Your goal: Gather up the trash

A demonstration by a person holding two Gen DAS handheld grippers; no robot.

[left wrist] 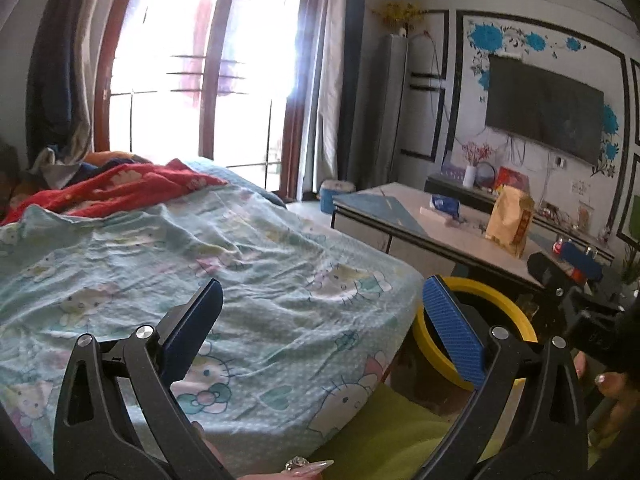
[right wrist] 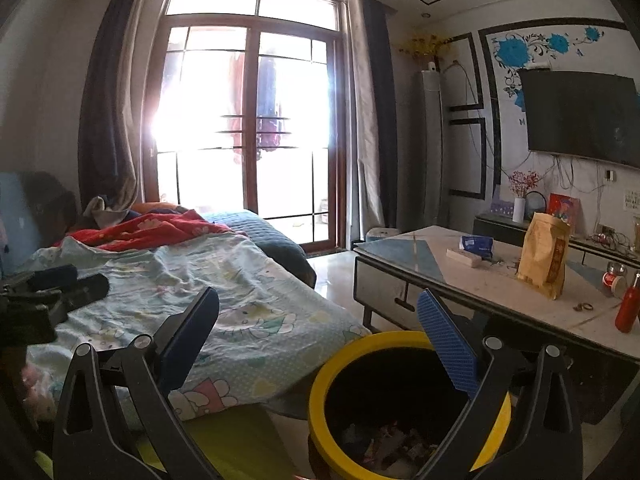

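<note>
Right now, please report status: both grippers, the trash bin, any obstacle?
Left gripper open, empty. Right gripper open, empty, above yellow-rimmed bin. Scraps inside bin. Nothing blocking; table beside it.

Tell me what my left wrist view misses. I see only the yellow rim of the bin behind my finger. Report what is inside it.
Observer: The right wrist view looks down into the yellow-rimmed bin; crumpled scraps already lie at its bottom.
Operator: Report the right gripper's state.
Observer: The right gripper is open and empty, above the bin's near rim.
Operator: List what stands on the table's right end.
Observer: A red bottle stands upright near the edge of the table, right of the tan paper bag.
Operator: Anything loose there?
Observer: A small dark ring-like item lies beside the bottle; it is too small to identify.
</note>
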